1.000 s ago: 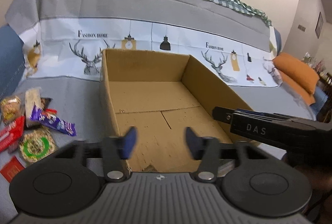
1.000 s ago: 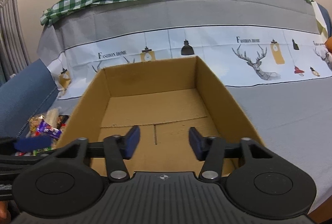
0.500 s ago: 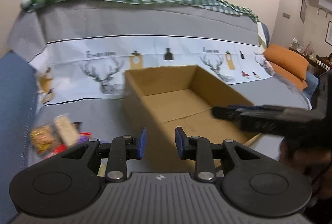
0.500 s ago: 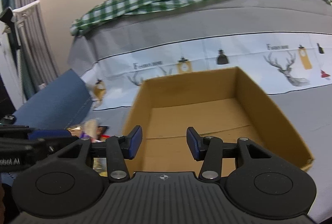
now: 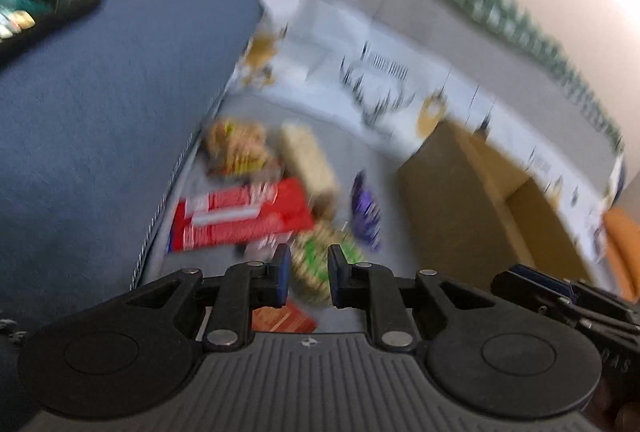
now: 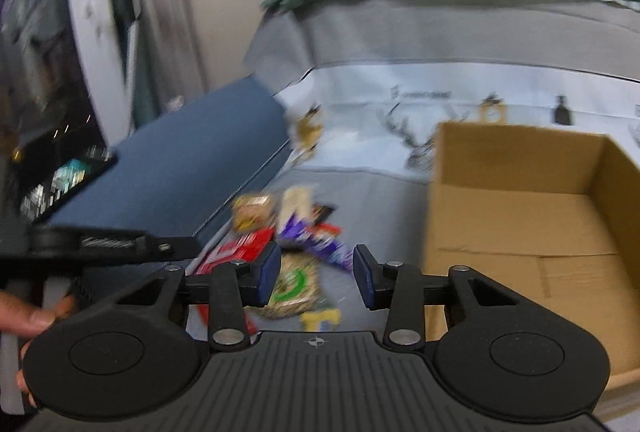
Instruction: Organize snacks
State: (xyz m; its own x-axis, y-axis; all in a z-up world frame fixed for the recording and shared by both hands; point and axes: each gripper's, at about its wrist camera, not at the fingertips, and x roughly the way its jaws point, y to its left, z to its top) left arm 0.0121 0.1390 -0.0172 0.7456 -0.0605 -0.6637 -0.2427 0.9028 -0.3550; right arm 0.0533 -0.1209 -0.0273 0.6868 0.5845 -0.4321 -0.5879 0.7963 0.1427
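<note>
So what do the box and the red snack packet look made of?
Box: corrugated cardboard by the look, matte brown, with flap seams across its floor. Red snack packet: probably glossy plastic film, printed red and white; motion blur leaves it uncertain.

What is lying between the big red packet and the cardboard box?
In the left wrist view, a purple wrapper lies between the big red packet and the cardboard box, on grey cover.

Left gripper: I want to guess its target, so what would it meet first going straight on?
Probably the round green-labelled snack, framed between the closing left gripper's fingers; blur leaves depth uncertain.
</note>
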